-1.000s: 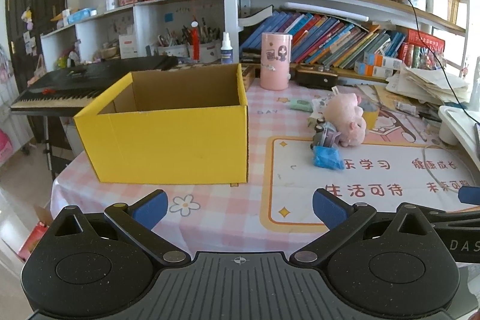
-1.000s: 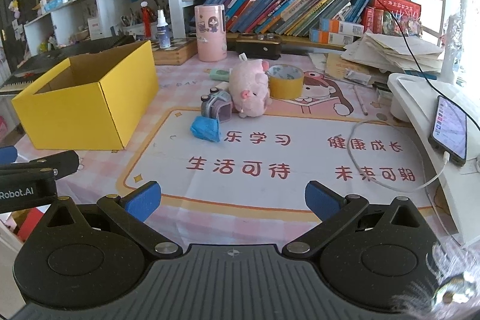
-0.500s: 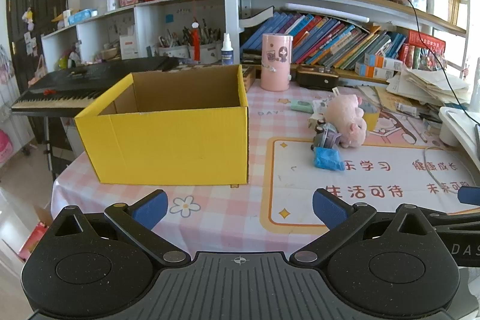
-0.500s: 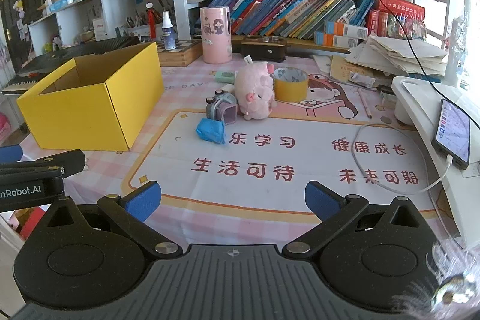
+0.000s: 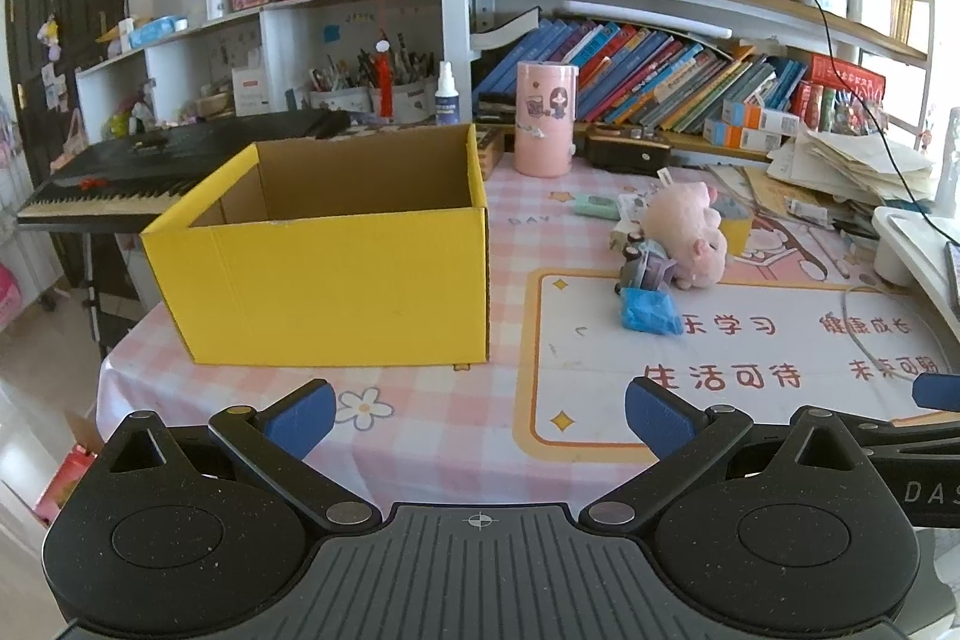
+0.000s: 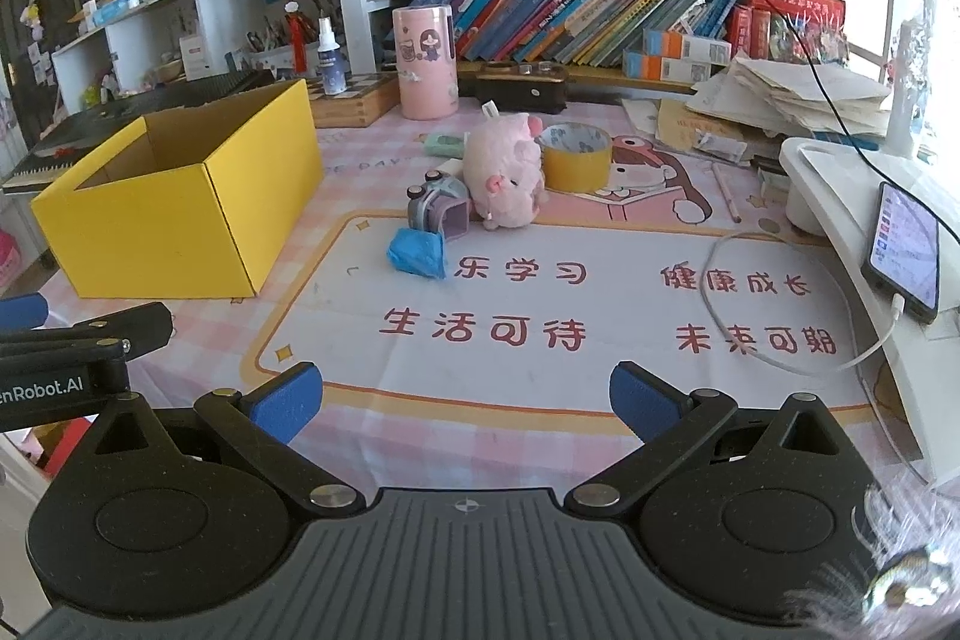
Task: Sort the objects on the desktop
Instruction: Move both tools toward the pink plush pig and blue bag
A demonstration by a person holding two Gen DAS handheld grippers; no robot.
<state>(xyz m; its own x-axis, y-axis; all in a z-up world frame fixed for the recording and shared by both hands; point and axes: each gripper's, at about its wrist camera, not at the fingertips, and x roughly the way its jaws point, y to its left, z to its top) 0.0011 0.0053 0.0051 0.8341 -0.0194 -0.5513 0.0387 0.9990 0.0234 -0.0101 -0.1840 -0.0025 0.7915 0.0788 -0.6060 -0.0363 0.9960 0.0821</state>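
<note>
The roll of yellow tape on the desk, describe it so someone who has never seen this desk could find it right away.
Start at the yellow cardboard box on the pink checked tablecloth, then look right to the pink plush pig. The tape roll stands right beside the pig, on the far side from the box. It is the only ring-shaped thing there, yellow outside with a pale hollow centre.

Pink pig plush [image 6: 507, 178] touches tape roll [image 6: 576, 156], beside yellow box [image 6: 180, 214].

Home study/kid's room: bookshelves [image 5: 660, 70] w/ books, keyboard piano [image 5: 120, 178], plush pig [image 6: 507, 178] on pink checked desk [image 5: 420, 418].
</note>
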